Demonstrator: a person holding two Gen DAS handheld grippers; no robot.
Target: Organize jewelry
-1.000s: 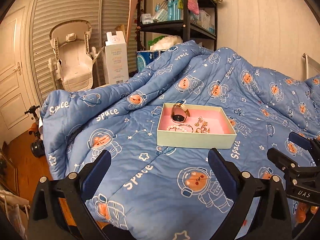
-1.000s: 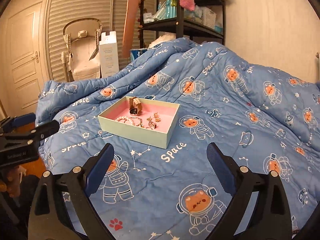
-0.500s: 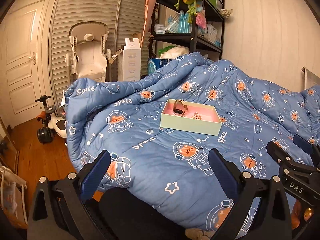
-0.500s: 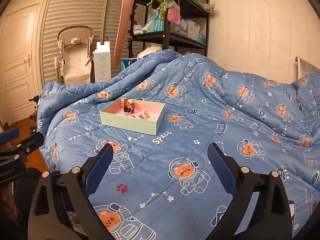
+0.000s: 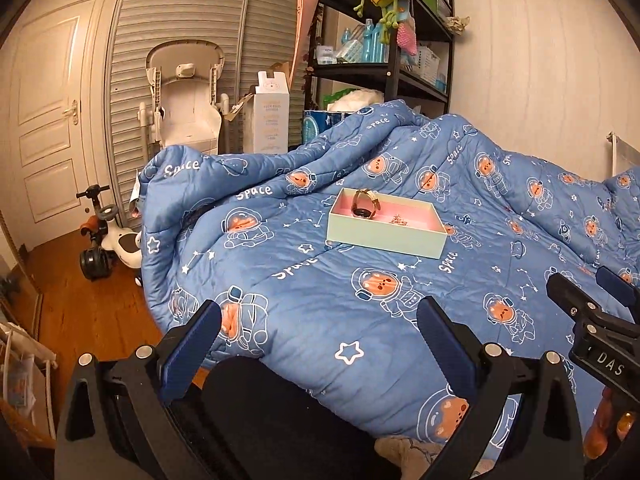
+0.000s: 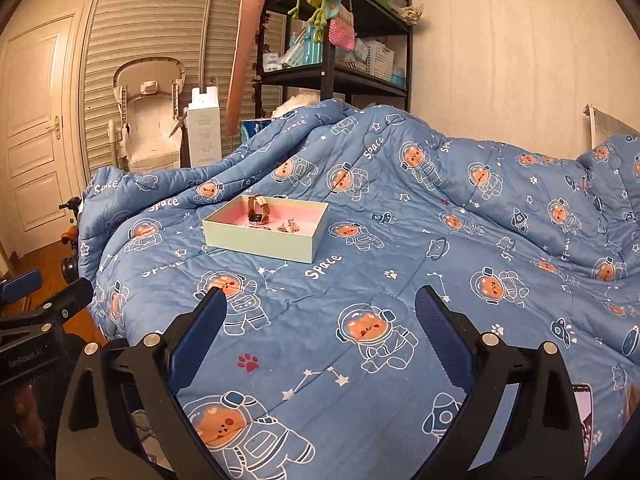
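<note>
You've pulled both claws back, wide and empty; the pale-green pink-lined cardboard box (image 5: 385,236) ahead already holds the gold-strapped watch (image 5: 363,203), so you look done.

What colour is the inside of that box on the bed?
Pink inside the box, pale green outside; clearest in the right wrist view.

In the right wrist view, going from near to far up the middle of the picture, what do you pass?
Right gripper, open over the blue quilt → mint box → watch inside it → black shelf rack against the wall.
</note>
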